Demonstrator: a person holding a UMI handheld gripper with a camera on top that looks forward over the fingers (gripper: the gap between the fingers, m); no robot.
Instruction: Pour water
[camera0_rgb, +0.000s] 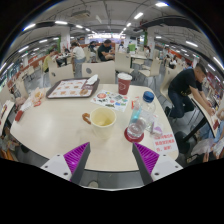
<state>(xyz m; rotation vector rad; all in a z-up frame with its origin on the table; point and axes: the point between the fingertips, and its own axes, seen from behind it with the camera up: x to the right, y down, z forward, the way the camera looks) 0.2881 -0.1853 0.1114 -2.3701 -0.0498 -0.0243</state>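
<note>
My jaws (111, 158) apart, holding nothing, hovering at near edge of table (50, 125). Water bottle (139, 117) upright just ahead, slightly right, blue cap on. Yellow cup (100, 119) just left of bottle, contents unclear. Red cup (124, 83) farther back. I judge task at start: bottle not yet grasped, uncapping and pouring remain.

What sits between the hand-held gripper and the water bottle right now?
Nothing visible. The hand-held gripper is open, and only bare table lies between it and the water bottle, just ahead near the right finger. The yellow cup stands left of the bottle.
</note>
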